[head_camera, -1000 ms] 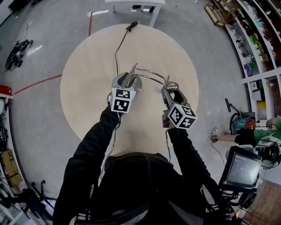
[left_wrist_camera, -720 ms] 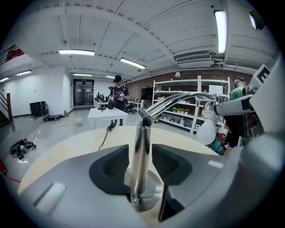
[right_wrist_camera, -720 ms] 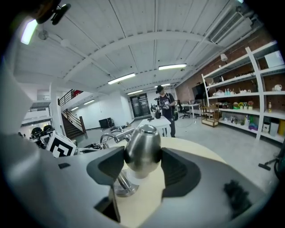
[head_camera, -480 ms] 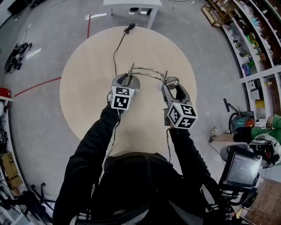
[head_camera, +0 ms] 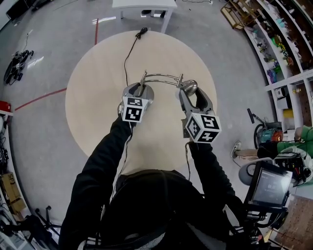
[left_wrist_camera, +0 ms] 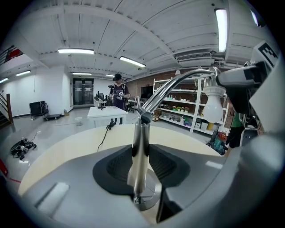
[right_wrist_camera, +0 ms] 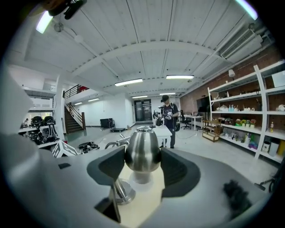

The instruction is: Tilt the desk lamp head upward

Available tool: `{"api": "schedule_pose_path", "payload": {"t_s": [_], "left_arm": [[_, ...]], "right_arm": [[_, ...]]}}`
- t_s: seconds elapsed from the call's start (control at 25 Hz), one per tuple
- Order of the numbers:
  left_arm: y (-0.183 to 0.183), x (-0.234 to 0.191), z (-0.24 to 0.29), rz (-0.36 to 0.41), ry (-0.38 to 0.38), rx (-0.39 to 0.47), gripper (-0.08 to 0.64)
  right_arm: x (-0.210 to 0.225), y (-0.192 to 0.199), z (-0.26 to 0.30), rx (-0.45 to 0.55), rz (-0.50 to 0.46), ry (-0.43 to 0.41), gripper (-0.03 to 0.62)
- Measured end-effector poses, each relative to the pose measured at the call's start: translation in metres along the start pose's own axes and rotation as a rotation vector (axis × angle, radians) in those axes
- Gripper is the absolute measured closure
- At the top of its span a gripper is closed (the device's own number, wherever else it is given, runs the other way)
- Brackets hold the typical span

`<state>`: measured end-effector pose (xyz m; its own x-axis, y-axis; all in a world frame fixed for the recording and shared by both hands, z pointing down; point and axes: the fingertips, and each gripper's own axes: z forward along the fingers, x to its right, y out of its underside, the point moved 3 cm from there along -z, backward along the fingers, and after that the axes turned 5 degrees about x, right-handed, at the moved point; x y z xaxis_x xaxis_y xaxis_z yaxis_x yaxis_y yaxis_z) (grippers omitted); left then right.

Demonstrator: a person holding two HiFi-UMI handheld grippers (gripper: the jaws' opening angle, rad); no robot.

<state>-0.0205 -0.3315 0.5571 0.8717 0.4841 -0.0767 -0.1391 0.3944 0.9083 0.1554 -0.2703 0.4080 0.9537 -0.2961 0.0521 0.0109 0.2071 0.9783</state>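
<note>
mid frame, left gripper point(head_camera: 141, 92), jaws just closed, clamps the post point(left_wrist_camera: 139, 153); right gripper point(head_camera: 190, 95), jaws wide, grips the head point(right_wrist_camera: 142, 153); bulb point(left_wrist_camera: 213, 107) upper right.

Lamp post point(left_wrist_camera: 140, 151) stands mid-surface point(head_camera: 93, 107); arm point(head_camera: 161, 75) arcs right to lamp head point(head_camera: 190, 87). Cord point(head_camera: 128, 51) runs back to far edge. Table point(head_camera: 144, 4) behind surface; shelves point(head_camera: 276, 44) at right.

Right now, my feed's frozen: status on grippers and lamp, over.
Left gripper just closed on lamp stem. Right gripper shut on lamp head, facing down. Nothing blocking.
</note>
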Motion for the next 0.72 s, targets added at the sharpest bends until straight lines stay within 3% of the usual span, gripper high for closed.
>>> {"api": "schedule_pose_path", "payload": {"t_s": [0.72], "left_arm": [[0.002, 0.002, 0.004, -0.007, 0.009, -0.006, 0.439]], "right_arm": [[-0.030, -0.053, 0.008, 0.109, -0.203, -0.035, 0.333]]}}
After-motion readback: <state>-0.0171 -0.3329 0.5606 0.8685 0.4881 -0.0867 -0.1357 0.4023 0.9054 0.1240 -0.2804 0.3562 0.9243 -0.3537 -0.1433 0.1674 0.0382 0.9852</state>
